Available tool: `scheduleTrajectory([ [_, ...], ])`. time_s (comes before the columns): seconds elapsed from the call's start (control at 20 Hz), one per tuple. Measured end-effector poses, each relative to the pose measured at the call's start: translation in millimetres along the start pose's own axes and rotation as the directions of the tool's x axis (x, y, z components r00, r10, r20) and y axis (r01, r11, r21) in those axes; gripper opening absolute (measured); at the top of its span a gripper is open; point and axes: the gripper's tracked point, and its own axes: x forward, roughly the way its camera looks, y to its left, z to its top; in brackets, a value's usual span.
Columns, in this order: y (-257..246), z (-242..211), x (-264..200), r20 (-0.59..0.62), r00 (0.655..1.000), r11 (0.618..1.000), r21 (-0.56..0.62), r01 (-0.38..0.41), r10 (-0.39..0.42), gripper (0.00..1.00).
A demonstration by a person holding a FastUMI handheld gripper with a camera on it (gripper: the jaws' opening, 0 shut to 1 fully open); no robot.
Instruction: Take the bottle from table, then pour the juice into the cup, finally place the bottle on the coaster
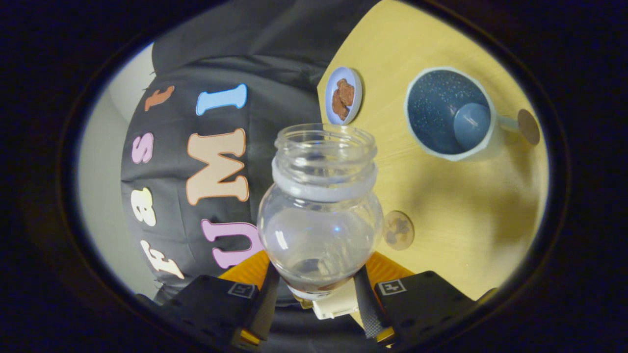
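Observation:
A clear glass bottle with a pale neck ring and an open mouth sits between my two fingers, and my gripper is shut on its lower body. The view is rolled hard over, so the bottle is tilted well off upright above the table. A little dark residue lies at its bottom. Beyond the bottle's mouth and off to one side stands a blue speckled cup with a white rim and a handle; I look straight into it. A small round wooden coaster lies on the table close beside the bottle's body.
A light wooden table carries everything. A small blue dish with brown pieces in it sits near the table's edge beyond the bottle. Past that edge hangs the black booth cloth.

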Motion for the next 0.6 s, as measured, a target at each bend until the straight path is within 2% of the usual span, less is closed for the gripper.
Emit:
scheduleTrajectory([
  [0.6, 5.9, 5.0, 1.7, -0.043, 0.999, 0.995, 0.098, -0.004, 0.008, 0.75],
])
